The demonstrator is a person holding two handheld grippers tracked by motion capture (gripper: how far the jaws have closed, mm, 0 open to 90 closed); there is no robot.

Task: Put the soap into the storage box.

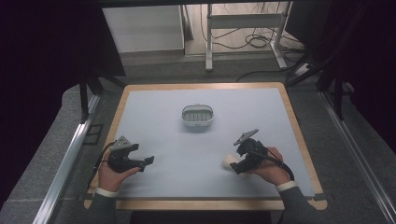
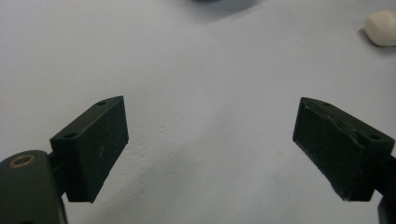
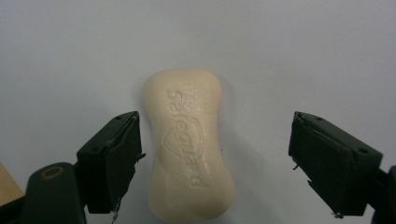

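A cream bar of soap with an embossed logo lies flat on the pale blue mat, lengthwise between the jaws of my right gripper. It sits nearer the jaw on the left of that view, and a wide gap separates it from the other jaw, so the pads do not press on it. From above, the soap pokes out to the left of my right gripper at the front right. My left gripper rests at the front left, open and empty. The soap lies far off in its view.
A small white soap dish with a slotted floor stands at the middle of the mat, beyond both grippers. A wooden border frames the mat. Metal rails run along both sides of the table.
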